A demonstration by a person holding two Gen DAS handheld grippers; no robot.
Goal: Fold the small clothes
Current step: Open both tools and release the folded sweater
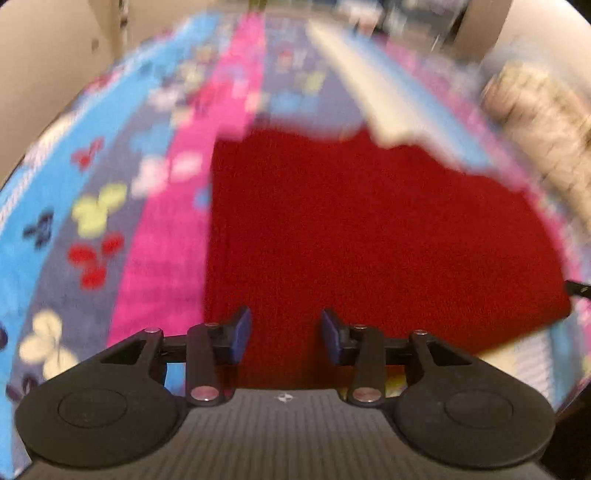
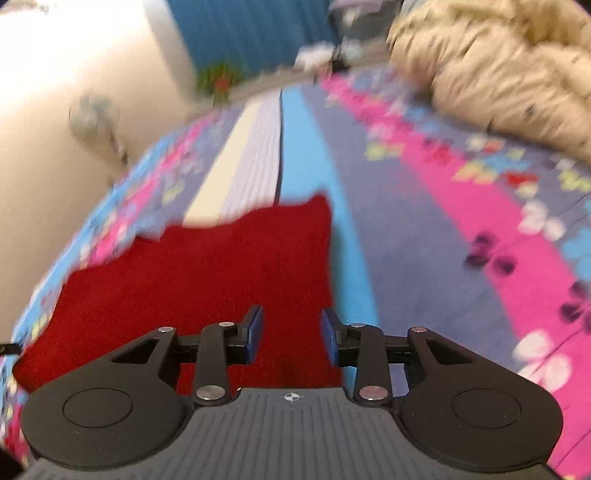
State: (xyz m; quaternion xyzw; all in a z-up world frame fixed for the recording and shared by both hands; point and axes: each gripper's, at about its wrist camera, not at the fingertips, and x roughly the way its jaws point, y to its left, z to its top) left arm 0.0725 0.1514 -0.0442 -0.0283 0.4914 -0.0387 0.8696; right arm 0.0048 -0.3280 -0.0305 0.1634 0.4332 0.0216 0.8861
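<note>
A red knitted garment [image 1: 369, 229] lies flat on a bed cover with bright stripes and butterflies [image 1: 92, 184]. My left gripper [image 1: 286, 334] hovers over the garment's near left part, jaws apart, nothing between the blue pads. In the right wrist view the same red garment [image 2: 207, 269] spreads to the left and ahead. My right gripper [image 2: 291, 334] stands over its near right edge, jaws apart and empty. Both views are blurred.
A cream fluffy blanket [image 2: 498, 66] is heaped at the far right of the bed, also seen as the blanket [image 1: 543, 122] in the left wrist view. A pale wall [image 2: 55, 129] runs along the left side. A blue curtain [image 2: 251, 33] hangs beyond the bed.
</note>
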